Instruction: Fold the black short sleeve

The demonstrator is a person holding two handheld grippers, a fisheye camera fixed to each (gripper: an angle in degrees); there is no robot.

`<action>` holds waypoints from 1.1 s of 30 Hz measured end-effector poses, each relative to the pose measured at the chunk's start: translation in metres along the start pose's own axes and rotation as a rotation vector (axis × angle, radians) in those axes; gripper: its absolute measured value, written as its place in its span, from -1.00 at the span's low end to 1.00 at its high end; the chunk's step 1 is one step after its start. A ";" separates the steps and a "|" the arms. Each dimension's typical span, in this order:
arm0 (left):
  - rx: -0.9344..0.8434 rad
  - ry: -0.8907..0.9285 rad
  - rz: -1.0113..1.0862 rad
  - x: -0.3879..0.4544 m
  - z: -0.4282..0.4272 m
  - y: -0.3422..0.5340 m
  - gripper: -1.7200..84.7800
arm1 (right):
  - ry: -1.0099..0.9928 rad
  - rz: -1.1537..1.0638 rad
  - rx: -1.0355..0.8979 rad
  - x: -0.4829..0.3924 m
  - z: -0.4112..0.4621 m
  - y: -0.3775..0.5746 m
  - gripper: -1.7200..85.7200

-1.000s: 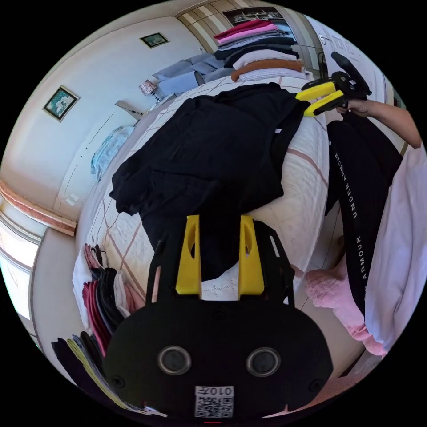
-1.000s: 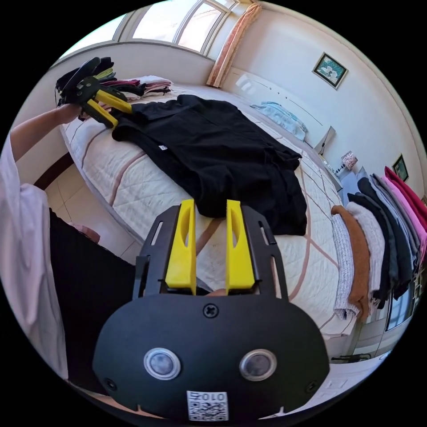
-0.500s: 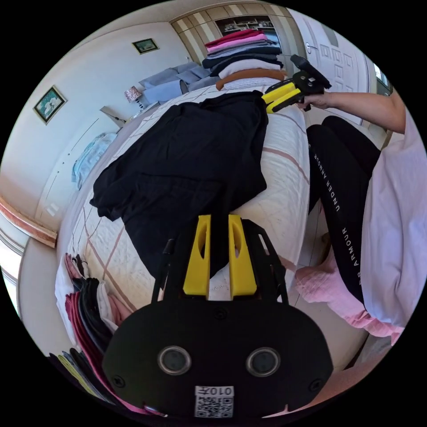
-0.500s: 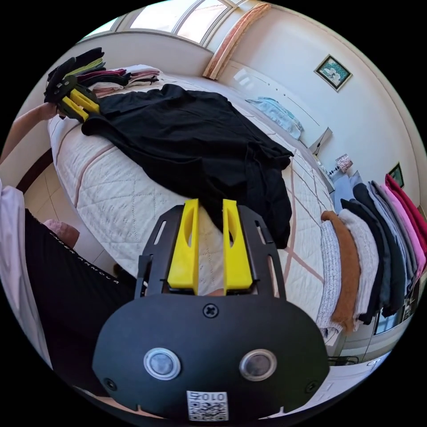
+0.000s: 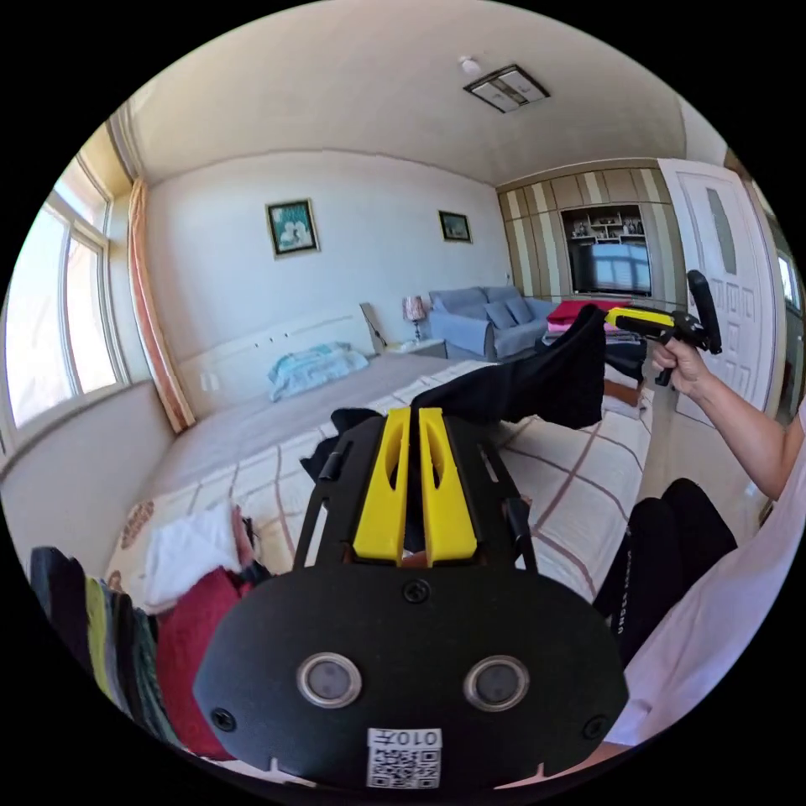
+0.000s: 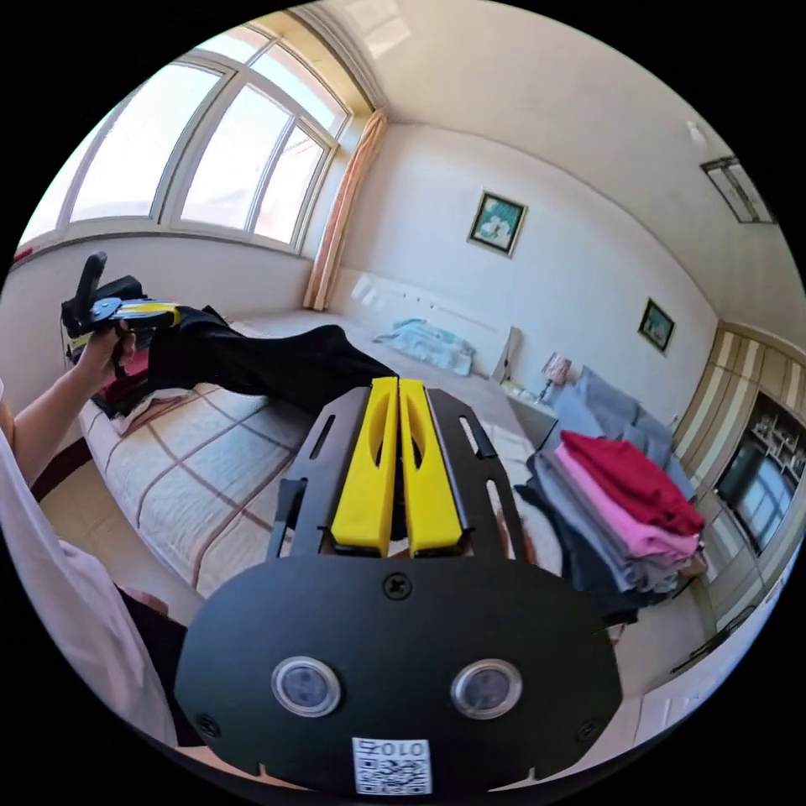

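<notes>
Black short-sleeved cotton shirt (image 5: 520,386): lifted clear of the quilted white bed with brown line pattern (image 5: 579,487), stretched in a sagging band between the two grippers. In the left gripper view one end enters the narrow slot between the yellow jaws and the other end hangs from the far gripper; the middle droops toward the bed.

Left gripper (image 5: 411,420): yellow two-jaw tool on a black plate, jaws clenched on the near edge of the shirt, dark fabric showing between them. Seen also in the right gripper view (image 6: 168,315), held by a hand (image 6: 105,353) above the bed's window end, jaws pinching the shirt's corner.

Right gripper (image 6: 397,390): same make, jaws drawn nearly together with shirt cloth (image 6: 277,361) gathered at their tips; grasping the garment. In the left gripper view (image 5: 617,317) it is held by the person's other hand (image 5: 680,365) beyond the bed's side, the shirt's end draped from its jaws.

Stack of folded garments, red and pink on top of grey (image 6: 621,512): on the bed, beside the right gripper.

Pile of folded dark, red and white clothes (image 5: 168,588): on the bed's near corner, beside the left gripper.

Light blue folded cloth (image 5: 315,365): at the head of the bed, by the wall.
</notes>
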State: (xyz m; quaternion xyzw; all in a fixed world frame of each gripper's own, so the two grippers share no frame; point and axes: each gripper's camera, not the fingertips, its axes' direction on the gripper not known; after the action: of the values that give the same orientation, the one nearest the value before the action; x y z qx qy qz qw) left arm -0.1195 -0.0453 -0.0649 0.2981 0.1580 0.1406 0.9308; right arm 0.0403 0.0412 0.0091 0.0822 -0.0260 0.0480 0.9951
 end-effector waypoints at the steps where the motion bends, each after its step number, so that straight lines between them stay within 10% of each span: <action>1: 0.075 -0.029 0.038 -0.002 -0.033 -0.024 -0.96 | 0.050 -0.002 0.072 0.004 -0.036 -0.018 -0.94; 14: 0.426 0.001 0.455 -0.033 -0.329 -0.209 -0.96 | 0.323 -0.146 0.489 0.041 -0.333 -0.165 -0.93; 25: -0.101 0.347 0.148 -0.130 0.006 -0.229 -0.96 | 0.024 -0.023 0.024 0.108 -0.052 -0.172 -0.94; 33: 0.180 0.004 0.331 -0.156 -0.027 -0.358 -0.96 | 0.148 -0.096 0.354 0.152 -0.060 -0.305 -0.94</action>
State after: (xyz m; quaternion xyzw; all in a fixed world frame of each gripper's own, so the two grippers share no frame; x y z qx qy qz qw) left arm -0.2112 -0.3675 -0.2676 0.4015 0.1206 0.2777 0.8643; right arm 0.2240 -0.2347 -0.0901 0.2534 0.0599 0.0101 0.9655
